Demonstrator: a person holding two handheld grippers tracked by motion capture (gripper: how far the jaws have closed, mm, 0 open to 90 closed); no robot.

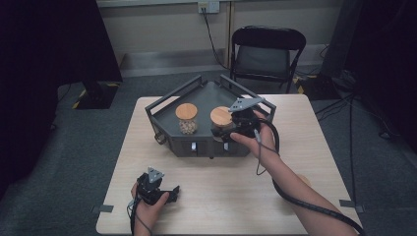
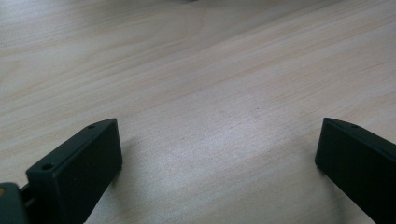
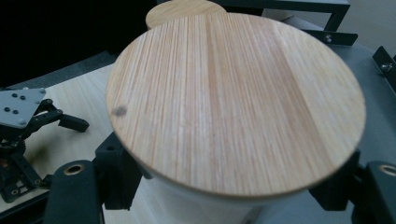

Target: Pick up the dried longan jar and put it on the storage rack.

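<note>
Right gripper [image 1: 222, 132] jaws straddled the upright jar [image 3: 236, 102] inside the tray [image 1: 204, 147], apparently gripping it below the lid; left gripper [image 1: 169, 191] sat released, well away.

Your right gripper [image 3: 224, 196] clamps the jar [image 3: 196, 205] under its wooden lid [image 3: 233, 102]; the left gripper [image 3: 28, 135] rests on the surface [image 3: 79, 98].

Jar [image 1: 221, 123]: round, pale-walled container with a flat, striped bamboo lid [image 3: 236, 100], lid seated level and closed. Stands upright in the dark grey tray [image 1: 206, 93], on its right side, near the front wall. Contents cannot be made out, as the body is mostly hidden below the lid. A second jar [image 1: 187, 118] of the same make, also lidded and upright, stands just to its left, apart from it; small pale round pieces show through its clear wall.
</note>
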